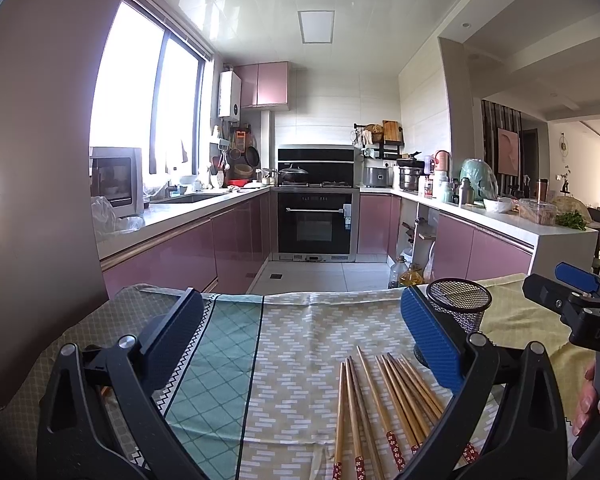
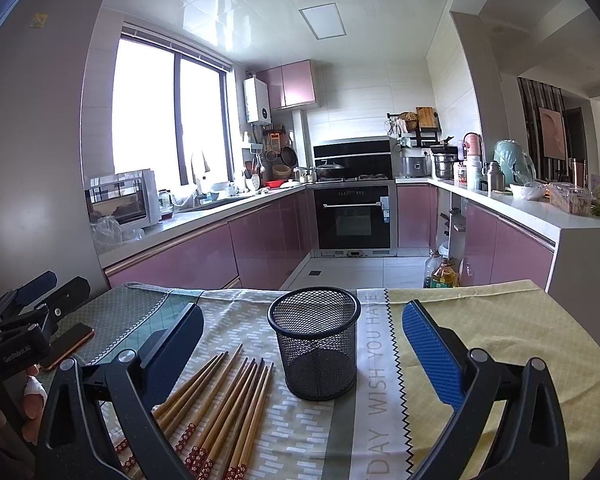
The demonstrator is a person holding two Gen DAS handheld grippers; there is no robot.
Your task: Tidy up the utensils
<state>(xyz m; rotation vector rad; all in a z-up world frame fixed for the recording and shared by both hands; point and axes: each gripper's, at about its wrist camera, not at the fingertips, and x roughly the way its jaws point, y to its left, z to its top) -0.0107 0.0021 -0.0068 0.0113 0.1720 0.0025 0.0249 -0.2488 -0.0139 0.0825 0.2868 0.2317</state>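
Note:
Several wooden chopsticks point(image 2: 224, 404) with red flowered ends lie side by side on the patterned tablecloth point(image 2: 500, 340), left of an empty black mesh holder point(image 2: 315, 344). In the left wrist view the chopsticks point(image 1: 384, 400) lie low right and the holder point(image 1: 458, 304) stands partly behind the right finger. My left gripper point(image 1: 302, 340) is open and empty above the cloth, left of the chopsticks. My right gripper point(image 2: 302, 344) is open and empty, with the holder seen between its fingers farther ahead. Each gripper shows at the edge of the other's view.
A phone point(image 2: 66, 346) lies on the cloth at the left. The table's far edge point(image 2: 260, 290) borders the kitchen floor, where oil bottles point(image 2: 444, 272) stand. Pink cabinets point(image 2: 204, 256) and an oven point(image 2: 354, 216) lie beyond.

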